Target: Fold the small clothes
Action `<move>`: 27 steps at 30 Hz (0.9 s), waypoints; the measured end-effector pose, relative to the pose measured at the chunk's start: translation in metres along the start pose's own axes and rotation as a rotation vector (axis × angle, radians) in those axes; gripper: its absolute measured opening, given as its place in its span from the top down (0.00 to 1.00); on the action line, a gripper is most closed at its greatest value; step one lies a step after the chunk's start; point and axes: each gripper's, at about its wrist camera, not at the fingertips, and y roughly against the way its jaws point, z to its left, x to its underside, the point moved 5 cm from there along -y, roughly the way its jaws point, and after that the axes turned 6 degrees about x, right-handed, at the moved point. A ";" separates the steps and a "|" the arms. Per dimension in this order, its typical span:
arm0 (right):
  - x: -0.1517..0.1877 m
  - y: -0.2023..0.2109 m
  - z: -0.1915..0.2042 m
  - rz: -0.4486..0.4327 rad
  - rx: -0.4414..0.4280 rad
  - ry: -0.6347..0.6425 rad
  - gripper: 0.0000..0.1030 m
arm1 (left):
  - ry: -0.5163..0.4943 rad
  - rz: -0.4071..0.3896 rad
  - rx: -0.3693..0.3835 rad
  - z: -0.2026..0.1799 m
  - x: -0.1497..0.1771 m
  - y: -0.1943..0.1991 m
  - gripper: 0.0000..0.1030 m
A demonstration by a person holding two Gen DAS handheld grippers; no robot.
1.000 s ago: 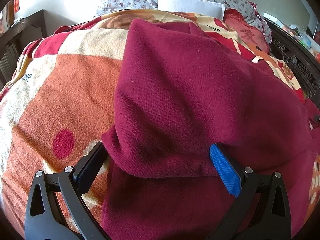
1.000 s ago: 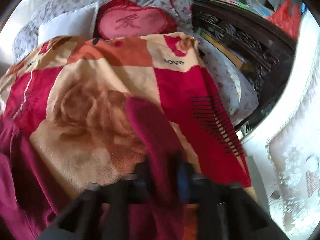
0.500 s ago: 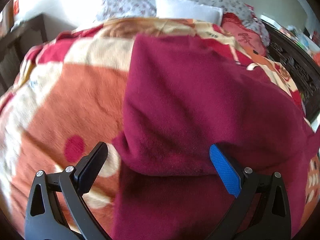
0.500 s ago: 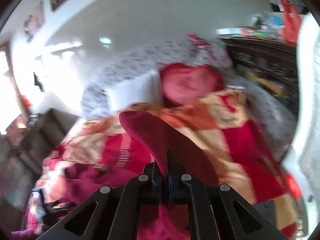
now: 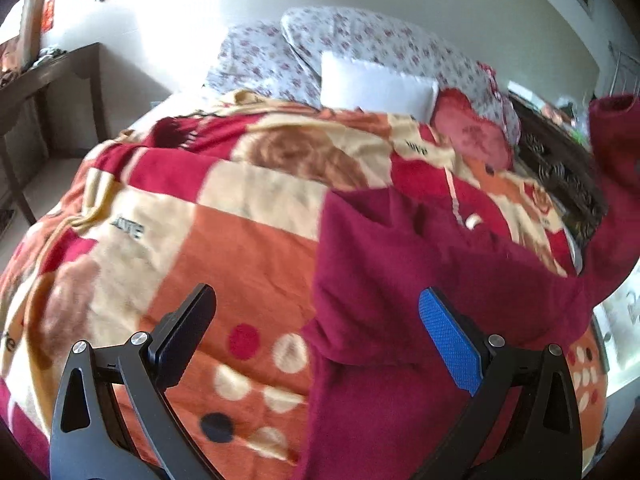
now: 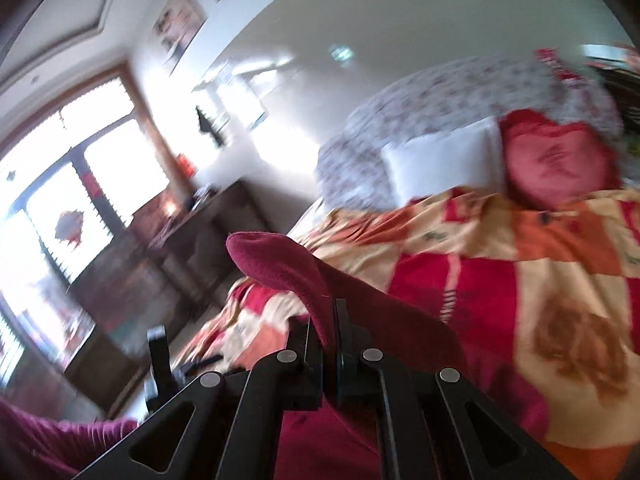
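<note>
A dark red fleece garment [image 5: 400,280] lies on the patterned blanket [image 5: 240,248], its body folded over itself. My left gripper [image 5: 316,332] hovers open above the garment's left edge, holding nothing; the blue pad [image 5: 448,344] is over the cloth and the black finger [image 5: 188,328] over the blanket. In the left wrist view one sleeve [image 5: 616,152] rises off the bed at the far right. My right gripper [image 6: 329,320] is shut on that sleeve [image 6: 280,260], whose cuff end sticks up past the fingertips, lifted above the bed.
Floral pillows [image 5: 360,40], a white pillow [image 5: 376,84] and a red heart cushion [image 5: 472,132] sit at the bed's head. A dark wooden table [image 5: 48,76] stands to the left and a carved dark bed frame [image 5: 560,168] to the right. Bright windows [image 6: 80,160] lie beyond.
My right gripper has lifted the sleeve off the blanket and swung left toward the window side. My left gripper has risen and backed off, staying open, and more of the bed shows.
</note>
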 end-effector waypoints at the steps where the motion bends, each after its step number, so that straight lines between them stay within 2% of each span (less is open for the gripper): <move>1: 0.001 -0.011 0.006 0.027 -0.024 0.014 0.97 | 0.001 -0.007 -0.006 0.004 -0.002 0.003 0.01; 4: 0.006 -0.048 0.027 0.129 -0.132 0.071 0.96 | 0.005 -0.026 -0.028 0.018 -0.006 0.014 0.01; 5: 0.013 -0.065 0.040 0.187 -0.185 0.107 0.97 | 0.011 -0.032 -0.034 0.023 -0.008 0.016 0.01; 7: 0.024 -0.087 0.053 0.270 -0.226 0.157 0.97 | 0.029 -0.037 -0.041 0.032 -0.010 0.018 0.01; 11: 0.055 -0.149 0.066 0.424 -0.246 0.228 0.97 | 0.046 -0.044 -0.051 0.043 -0.009 0.019 0.01; 13: 0.073 -0.189 0.063 0.477 -0.154 0.306 0.97 | 0.036 -0.027 -0.055 0.043 -0.006 0.015 0.01; 17: 0.089 -0.243 0.030 0.495 0.056 0.285 0.95 | 0.014 0.001 -0.048 0.038 -0.002 0.007 0.01; 18: 0.088 -0.248 0.023 0.491 0.086 0.261 0.93 | 0.011 0.003 -0.043 0.036 -0.002 0.006 0.01; 19: 0.084 -0.256 0.013 0.479 0.121 0.233 0.85 | 0.007 0.002 -0.037 0.033 -0.003 0.005 0.01; 20: 0.081 -0.253 0.007 0.460 0.143 0.200 0.77 | 0.007 0.001 -0.029 0.031 -0.004 0.003 0.01; 23: 0.070 -0.230 -0.006 0.393 0.137 0.123 0.72 | 0.007 0.006 -0.002 0.022 -0.009 -0.007 0.01; 25: 0.065 -0.200 -0.011 0.336 0.159 0.099 0.69 | -0.004 0.018 0.016 0.014 -0.011 -0.019 0.01; 27: 0.067 -0.166 -0.016 0.281 0.142 0.052 0.66 | -0.005 0.045 0.026 0.005 -0.011 -0.034 0.01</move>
